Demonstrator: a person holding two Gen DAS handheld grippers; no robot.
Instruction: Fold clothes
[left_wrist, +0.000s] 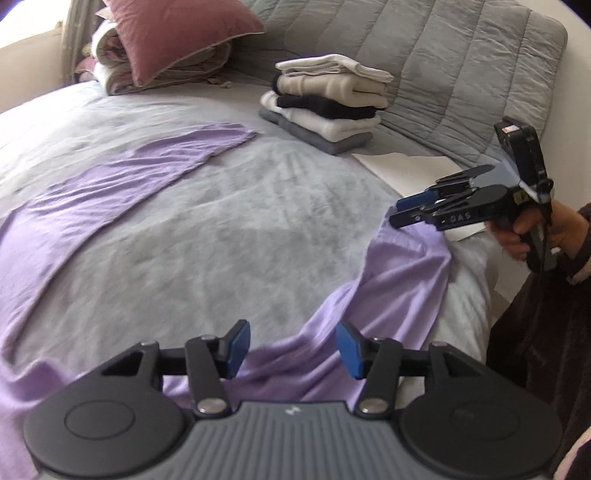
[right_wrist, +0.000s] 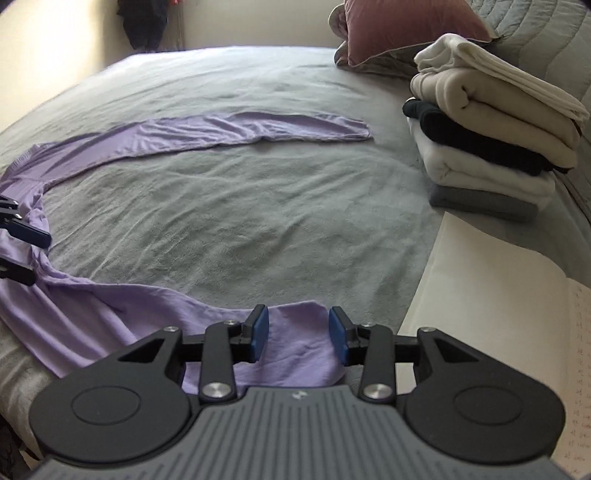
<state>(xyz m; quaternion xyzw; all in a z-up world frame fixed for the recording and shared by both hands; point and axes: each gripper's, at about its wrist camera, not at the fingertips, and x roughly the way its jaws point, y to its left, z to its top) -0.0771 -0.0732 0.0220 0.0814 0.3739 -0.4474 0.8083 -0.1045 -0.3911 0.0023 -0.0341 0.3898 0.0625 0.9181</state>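
Observation:
A lilac long-sleeved garment (left_wrist: 110, 184) lies spread on the grey bed cover (left_wrist: 229, 206), one sleeve stretched toward the far side and the other end rumpled along the near edge. My left gripper (left_wrist: 293, 349) hovers open just above a rumpled fold of it, nothing pinched between the blue pads. In the right wrist view my right gripper (right_wrist: 299, 338) stands open over the garment's (right_wrist: 110, 306) near end, the cloth lying flat below the pads. The left wrist view shows the right gripper (left_wrist: 400, 212) held in a hand at the garment's right tip. The left gripper (right_wrist: 31, 254) shows at the right wrist view's left edge.
A stack of folded clothes (left_wrist: 328, 107) in white, beige, black and grey sits at the back right against a quilted grey cover (left_wrist: 461, 74). A mauve pillow (left_wrist: 177, 33) rests on bedding at the back left. An open notebook (right_wrist: 498, 302) lies along the bed's right edge.

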